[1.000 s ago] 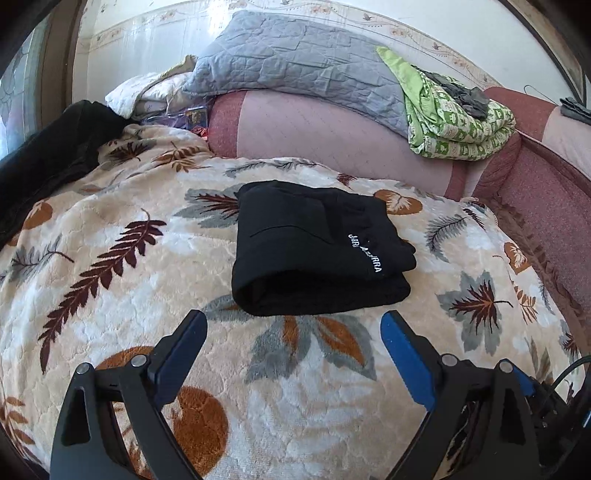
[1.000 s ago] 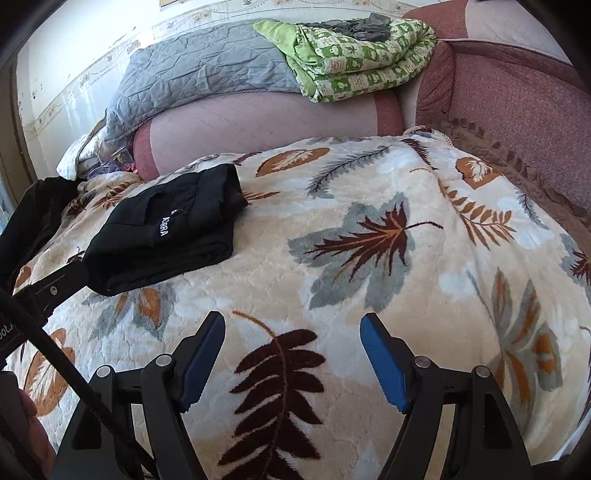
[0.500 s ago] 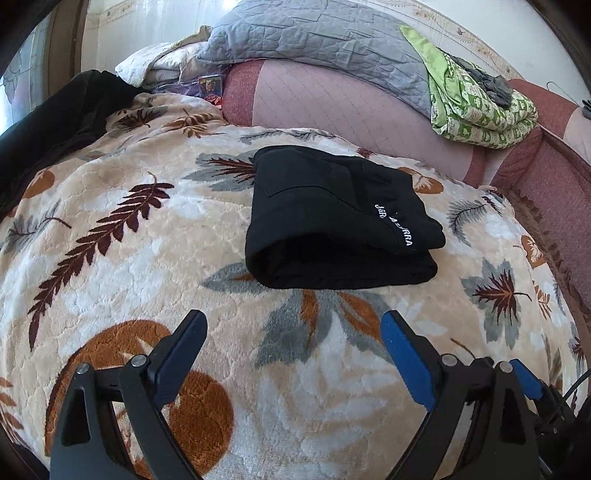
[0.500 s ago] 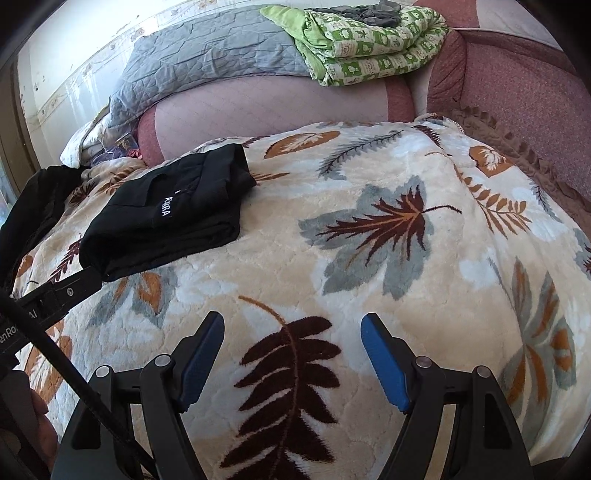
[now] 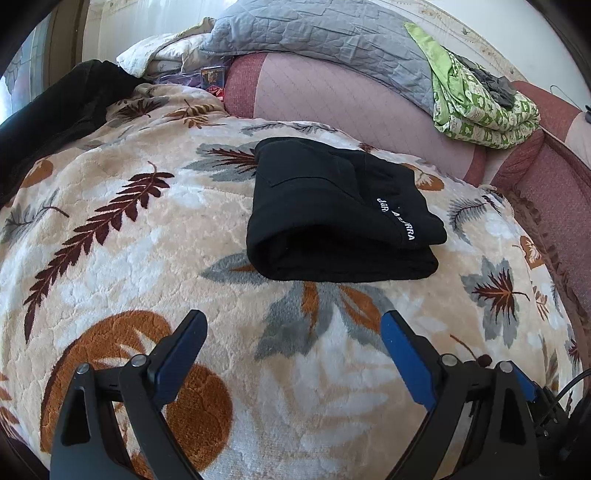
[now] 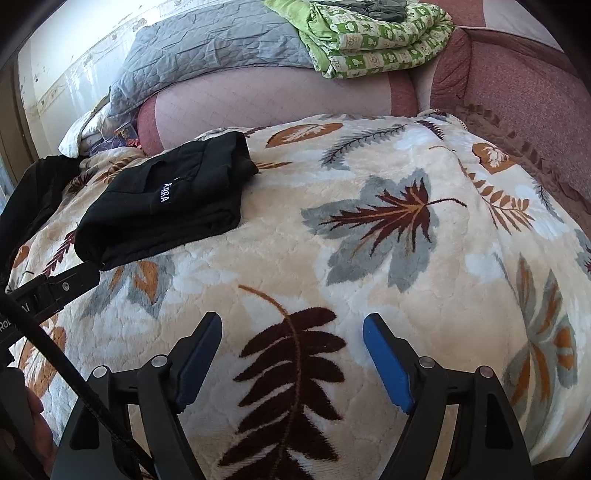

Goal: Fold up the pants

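Fingers first: we see the left gripper (image 5: 293, 332) with its blue-padded jaws spread wide and nothing between them, poised over the fleece blanket (image 5: 110, 280) with its leaf print. Our right gripper (image 6: 291, 334) is likewise released — its jaws have just been opening a touch further, with only a dark brown fern leaf of the blanket showing between them.

Just beyond the left gripper lie the black pants (image 5: 332, 218), folded into a compact bundle, flat on the blanket, white lettering on the top layer. In the right wrist view they sit to the upper left, well apart from our right gripper, with the left gripper's black body just near their closest corner.

Behind the pants runs a pink padded bolster (image 5: 351, 103); a grey quilt (image 5: 325, 33) and a green patterned blanket (image 5: 480, 103) are heaped on it. A dark garment (image 5: 55, 110) lies at the blanket's far left edge.
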`<state>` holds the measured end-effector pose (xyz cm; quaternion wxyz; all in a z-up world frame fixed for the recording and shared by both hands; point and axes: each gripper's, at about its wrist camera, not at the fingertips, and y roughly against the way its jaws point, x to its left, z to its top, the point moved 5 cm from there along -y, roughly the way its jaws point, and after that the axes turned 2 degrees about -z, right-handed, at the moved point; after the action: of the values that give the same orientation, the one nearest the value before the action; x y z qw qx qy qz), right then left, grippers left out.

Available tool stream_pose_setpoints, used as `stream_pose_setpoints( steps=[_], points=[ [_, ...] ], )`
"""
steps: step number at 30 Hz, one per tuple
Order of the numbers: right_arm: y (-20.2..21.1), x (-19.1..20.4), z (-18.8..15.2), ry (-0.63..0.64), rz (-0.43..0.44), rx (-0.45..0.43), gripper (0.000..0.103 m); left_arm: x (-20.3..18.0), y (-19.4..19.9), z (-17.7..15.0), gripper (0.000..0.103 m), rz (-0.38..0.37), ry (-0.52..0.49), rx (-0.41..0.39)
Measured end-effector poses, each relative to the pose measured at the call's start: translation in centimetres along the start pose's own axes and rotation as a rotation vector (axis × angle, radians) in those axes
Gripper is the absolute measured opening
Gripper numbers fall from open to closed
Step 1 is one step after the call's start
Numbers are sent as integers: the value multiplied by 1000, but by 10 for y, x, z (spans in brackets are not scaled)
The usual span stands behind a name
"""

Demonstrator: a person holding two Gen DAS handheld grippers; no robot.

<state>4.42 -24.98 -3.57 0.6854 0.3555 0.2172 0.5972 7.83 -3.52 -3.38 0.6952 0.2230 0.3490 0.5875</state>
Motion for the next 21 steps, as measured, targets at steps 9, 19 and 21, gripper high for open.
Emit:
stream_pose_setpoints(
  steps=[9, 19, 21],
  points=[
    [-2, 0, 0, 7, -4, 1, 84, -2, -2, -3, 94, 1, -2, 13],
    [-3, 1, 0, 14, -2, 5, 86, -11, 13, 0, 94, 37, -64, -27],
    [0, 2, 0, 18, -5, -4, 86, -14, 21, -1, 94, 85, -117, -66]
  ],
)
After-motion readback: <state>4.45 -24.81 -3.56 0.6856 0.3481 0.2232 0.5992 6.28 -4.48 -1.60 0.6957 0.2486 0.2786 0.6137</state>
